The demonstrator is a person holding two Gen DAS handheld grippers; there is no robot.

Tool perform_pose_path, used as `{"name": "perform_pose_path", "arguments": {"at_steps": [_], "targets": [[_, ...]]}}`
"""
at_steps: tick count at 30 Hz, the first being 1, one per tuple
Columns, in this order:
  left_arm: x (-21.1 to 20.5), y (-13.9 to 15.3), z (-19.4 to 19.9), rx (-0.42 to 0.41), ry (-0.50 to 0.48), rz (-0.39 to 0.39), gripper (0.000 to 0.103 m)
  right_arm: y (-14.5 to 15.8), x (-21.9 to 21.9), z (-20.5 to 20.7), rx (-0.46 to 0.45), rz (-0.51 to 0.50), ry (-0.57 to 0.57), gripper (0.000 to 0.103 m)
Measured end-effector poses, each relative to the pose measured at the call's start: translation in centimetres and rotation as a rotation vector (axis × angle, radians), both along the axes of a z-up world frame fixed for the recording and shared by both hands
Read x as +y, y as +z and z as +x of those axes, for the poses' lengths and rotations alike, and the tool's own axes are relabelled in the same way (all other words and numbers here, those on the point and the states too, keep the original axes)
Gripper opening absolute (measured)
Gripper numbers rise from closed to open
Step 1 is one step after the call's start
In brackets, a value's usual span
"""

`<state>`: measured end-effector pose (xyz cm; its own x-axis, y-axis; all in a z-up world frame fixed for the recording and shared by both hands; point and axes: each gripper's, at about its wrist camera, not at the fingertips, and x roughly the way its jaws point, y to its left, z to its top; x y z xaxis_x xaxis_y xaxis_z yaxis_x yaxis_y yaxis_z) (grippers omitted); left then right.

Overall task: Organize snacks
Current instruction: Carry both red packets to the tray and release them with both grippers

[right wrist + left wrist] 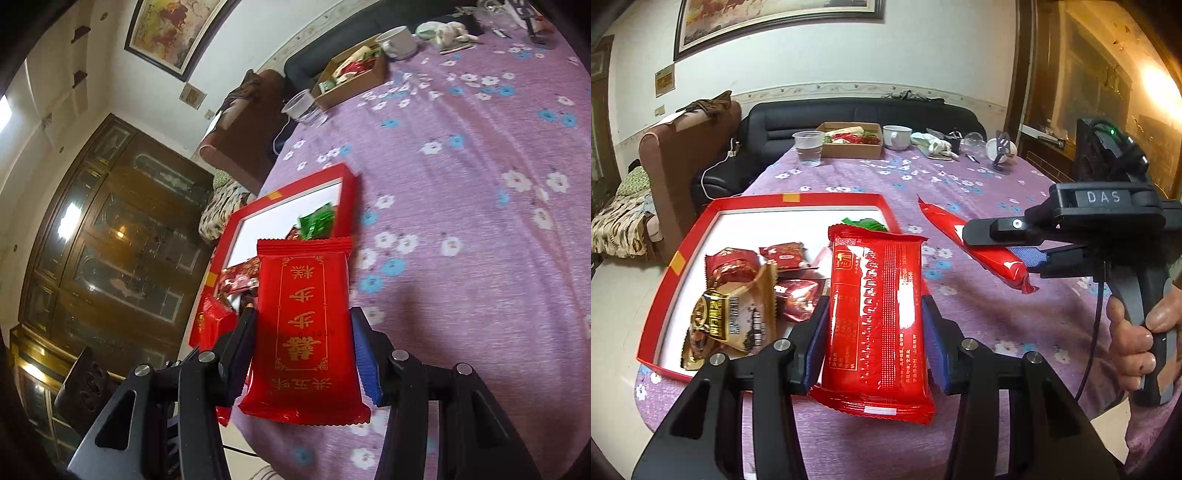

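Snacks: two flat red packets are held, one in each gripper, above the near part of the table (979, 184).
Left packet (877, 317): it is pinched between the blue-padded fingers (816, 343) of the left gripper (875, 343), printed back up, over the right edge of the red tray (679, 258).
Right packet (308, 328): it is pinched between the fingers (364, 358) of the right gripper (303, 358), gold-lettered face toward the camera; in the left view it is seen side-on, above the cloth, right of the tray.
Right gripper (1030, 254): its black body, marked DAS, is held by a hand (1141, 332) at the right edge of the left view.
Tray contents: a brown-and-gold packet (735, 317), several small dark-red packets (731, 262) and a green packet (317, 221) at the far corner are lying on the white floor of the tray.
Table: it is covered with a purple flowered cloth.
Far end: a plastic cup (809, 147), a cardboard box (853, 140) of snacks and a white cup (897, 136) are standing there.
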<state>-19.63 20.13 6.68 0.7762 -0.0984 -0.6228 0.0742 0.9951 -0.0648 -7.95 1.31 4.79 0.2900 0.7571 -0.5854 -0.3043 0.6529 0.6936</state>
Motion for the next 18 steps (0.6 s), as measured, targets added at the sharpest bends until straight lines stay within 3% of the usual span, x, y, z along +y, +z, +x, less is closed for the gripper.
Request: {"name": "perform_pose_path", "arguments": {"at_steps": [10, 18], "targets": [[5.2, -0.8, 1.0, 0.011, 0.143, 0.003, 0.045, 0.0, 5.8, 0.2, -0.011, -0.022, 0.065, 0.050], [8.6, -0.9, 2.7, 0.009, 0.232, 0.031, 0.045, -1.0, 9.5, 0.8, -0.052, -0.134, 0.073, 0.050]]}}
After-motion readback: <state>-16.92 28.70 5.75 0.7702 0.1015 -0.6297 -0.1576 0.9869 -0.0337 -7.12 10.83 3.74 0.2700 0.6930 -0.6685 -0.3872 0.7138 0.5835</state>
